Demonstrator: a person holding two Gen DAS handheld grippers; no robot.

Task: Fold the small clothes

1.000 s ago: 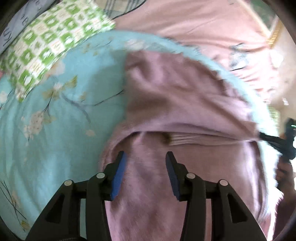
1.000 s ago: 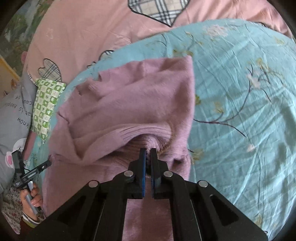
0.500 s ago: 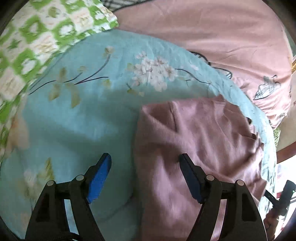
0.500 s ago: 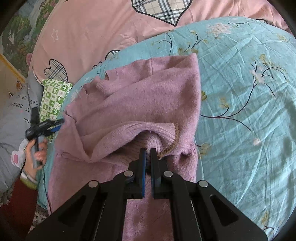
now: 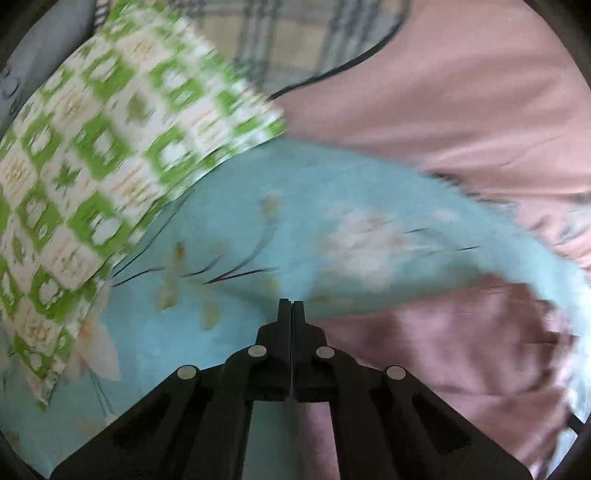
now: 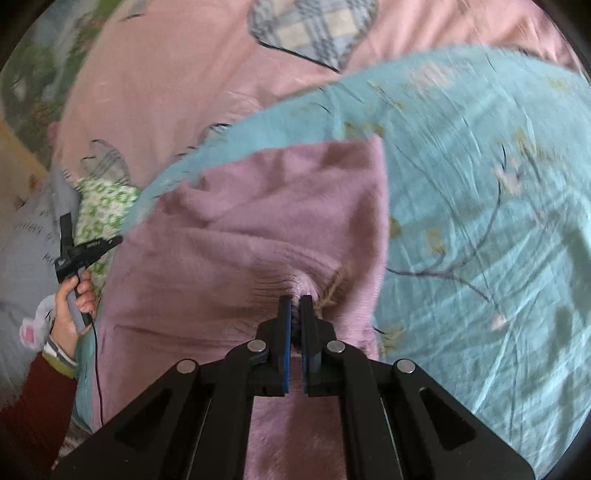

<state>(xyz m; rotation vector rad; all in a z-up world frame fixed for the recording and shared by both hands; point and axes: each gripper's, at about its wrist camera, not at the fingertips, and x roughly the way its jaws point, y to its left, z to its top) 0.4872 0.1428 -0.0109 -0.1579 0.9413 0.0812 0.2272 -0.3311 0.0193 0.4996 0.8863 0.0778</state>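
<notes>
Jaws of the right gripper [image 6: 294, 301] are clenched on a bunched fold of the sweater [image 6: 258, 221], with only a thin gap showing between the blue pads where the knit is pinched. Jaws of the left gripper [image 5: 291, 304] are pressed flat together with nothing between them, their tips over the sheet [image 5: 258, 229] just beside the sweater's [image 5: 443, 350] near edge.

The sweater is a mauve knit lying on the light blue flowered sheet [image 6: 480, 184]. In the right wrist view it spreads from the lower middle up and left, its right edge running straight up from the gripper to a squared corner. A ribbed band and a bit of brownish trim gather right at the pinch. More of the knit lies flat beneath the gripper. In the left wrist view the sweater fills the lower right, blurred, with the sheet curving around its far side.

A green and white checked cloth [image 5: 92, 166] overlaps the sheet's left part in the left wrist view; in the right wrist view it [image 6: 103, 206] sits at the far left, just beyond the sweater. Past the sheet lies a pink cover [image 6: 166, 92] with a plaid heart patch [image 6: 314, 26].

At the left edge of the right wrist view, the left hand [image 6: 72, 306] grips the handle of its tool, which reaches out near the sweater's left edge, and a dark red sleeve covers the forearm.
</notes>
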